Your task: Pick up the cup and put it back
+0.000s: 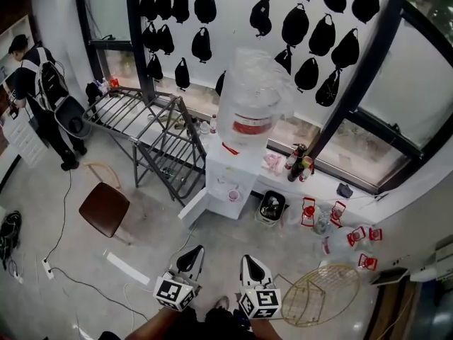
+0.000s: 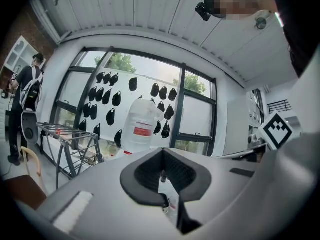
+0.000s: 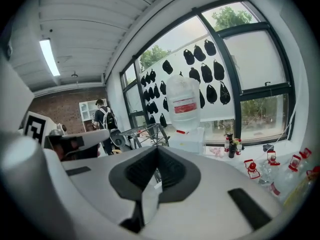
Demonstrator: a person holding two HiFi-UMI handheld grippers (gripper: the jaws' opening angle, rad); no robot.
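Head view looks down on a white water dispenser [image 1: 230,172] standing against the window wall, with a big clear bottle [image 1: 253,98] upended on top of it. The cup [image 1: 233,195], small and marked with red, sits in the recess on the dispenser's front. Both tongs are well short of the dispenser, at the bottom edge. The left tongs [image 1: 192,251] and right tongs [image 1: 249,259] point toward it side by side, each pinched to a point with nothing in it. A grey drying rack [image 1: 152,129] stands just left of the dispenser, and a brown-seated chair [image 1: 105,207] is farther out on the same side. A person with a backpack [image 1: 42,83] stands well beyond the rack. A black bin [image 1: 271,205] sits right beside the dispenser's base on its right. A gold wire basket [image 1: 318,294] lies nearer the tongs on that side.

Left gripper view has the left tongs [image 2: 163,164] closed and empty. The bottle [image 2: 140,126] rises straight ahead above them and the rack [image 2: 70,139] is left of it. The cup cannot be made out here.

Right gripper view shows the right tongs [image 3: 157,159] shut on nothing. The dispenser [image 3: 190,139] is ahead, slightly to the right, under its bottle [image 3: 183,104], and the person [image 3: 104,121] stands to its left.
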